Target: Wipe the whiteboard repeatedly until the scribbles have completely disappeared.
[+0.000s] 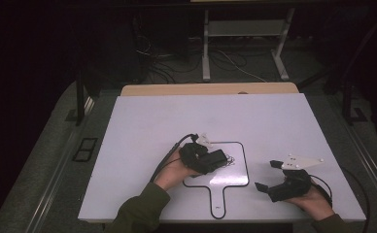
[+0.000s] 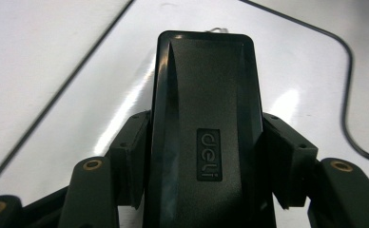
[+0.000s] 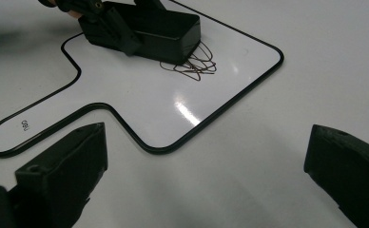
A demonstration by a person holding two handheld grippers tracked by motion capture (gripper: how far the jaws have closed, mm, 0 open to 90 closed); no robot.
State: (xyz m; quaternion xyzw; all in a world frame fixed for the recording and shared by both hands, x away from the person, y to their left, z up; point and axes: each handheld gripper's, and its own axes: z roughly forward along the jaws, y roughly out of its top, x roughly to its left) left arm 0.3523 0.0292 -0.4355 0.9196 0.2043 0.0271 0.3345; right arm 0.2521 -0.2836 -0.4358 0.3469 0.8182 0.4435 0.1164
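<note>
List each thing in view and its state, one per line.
Eraser: clamped in the left gripper, resting on the whiteboard beside the scribble.
Scribble: not yet wiped off.
Whiteboard: flat on the table, handle toward the person.
Left gripper: shut on the eraser.
Right gripper: open, empty, off the whiteboard.

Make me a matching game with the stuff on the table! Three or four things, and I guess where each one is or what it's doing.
Things:
1. black eraser
2. scribble
3. right gripper
4. small whiteboard

States:
A. lies flat on the white table, black rim around it
B. open, holding nothing
C. clamped between the left gripper's jaws
D. dark pen loops drawn on the board, right beside the eraser

Pairs: 1-C, 2-D, 3-B, 4-A
</note>
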